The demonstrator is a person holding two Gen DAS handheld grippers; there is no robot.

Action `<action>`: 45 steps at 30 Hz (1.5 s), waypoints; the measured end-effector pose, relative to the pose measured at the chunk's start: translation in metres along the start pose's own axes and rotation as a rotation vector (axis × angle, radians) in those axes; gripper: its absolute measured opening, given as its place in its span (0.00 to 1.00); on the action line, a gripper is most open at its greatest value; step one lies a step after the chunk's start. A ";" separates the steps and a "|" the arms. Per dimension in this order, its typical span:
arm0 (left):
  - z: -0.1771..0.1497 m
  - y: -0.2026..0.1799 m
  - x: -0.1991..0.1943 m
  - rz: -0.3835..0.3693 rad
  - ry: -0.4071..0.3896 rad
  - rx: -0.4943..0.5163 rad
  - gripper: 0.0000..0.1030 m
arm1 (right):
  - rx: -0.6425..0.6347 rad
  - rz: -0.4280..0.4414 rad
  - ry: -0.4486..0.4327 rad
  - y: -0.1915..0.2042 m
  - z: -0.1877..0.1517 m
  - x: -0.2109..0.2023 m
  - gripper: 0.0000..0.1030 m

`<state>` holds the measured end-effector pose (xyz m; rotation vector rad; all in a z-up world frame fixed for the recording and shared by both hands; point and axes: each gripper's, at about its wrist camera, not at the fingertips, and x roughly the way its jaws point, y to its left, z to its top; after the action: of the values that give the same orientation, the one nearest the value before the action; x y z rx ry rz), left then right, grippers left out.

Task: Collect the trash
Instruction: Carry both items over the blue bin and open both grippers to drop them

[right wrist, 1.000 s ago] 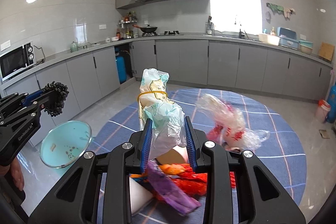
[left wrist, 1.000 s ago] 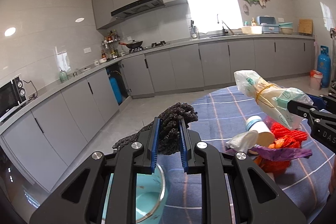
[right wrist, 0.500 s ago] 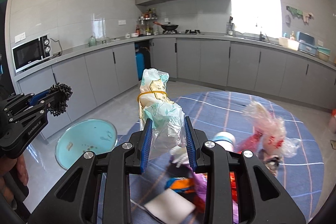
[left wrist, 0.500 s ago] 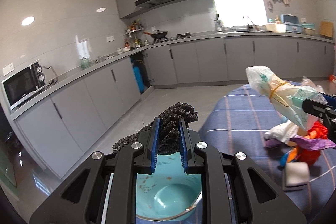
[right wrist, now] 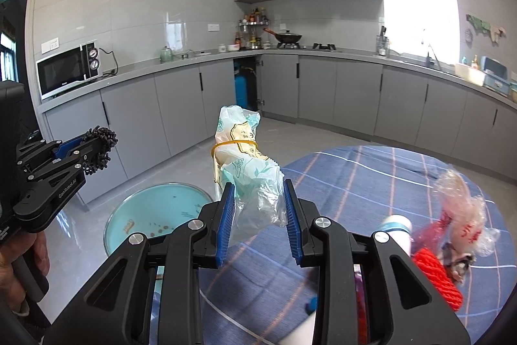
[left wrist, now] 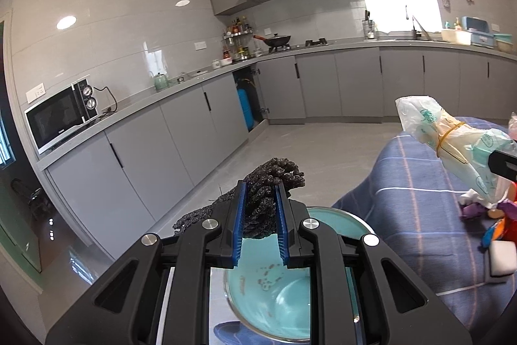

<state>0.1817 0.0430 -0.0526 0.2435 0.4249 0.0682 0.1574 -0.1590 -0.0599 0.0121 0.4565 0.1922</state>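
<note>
Black, crumbly mesh scrap (left wrist: 268, 183) is pinched in the left gripper (left wrist: 261, 225), held above a teal-lined bin (right wrist: 155, 215). The right gripper (right wrist: 258, 225) clamps a crumpled plastic bag (right wrist: 248, 170) bound with a rubber band. Both pieces seem ready to drop. More litter (right wrist: 452, 235) remains on the blue checked tablecloth (right wrist: 371, 177). Nothing blocks the bin.
</note>
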 end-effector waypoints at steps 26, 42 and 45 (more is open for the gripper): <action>-0.013 0.011 0.041 0.002 0.061 -0.004 0.41 | -0.072 0.141 0.121 0.065 -0.010 0.074 0.38; -0.015 0.006 0.026 0.010 0.046 -0.016 0.75 | -0.029 0.064 0.106 0.044 -0.014 0.049 0.68; -0.014 -0.002 0.018 0.003 0.040 -0.004 0.75 | -0.022 0.036 0.098 0.034 -0.015 0.039 0.69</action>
<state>0.1920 0.0466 -0.0728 0.2391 0.4645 0.0767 0.1788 -0.1185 -0.0883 -0.0112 0.5525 0.2335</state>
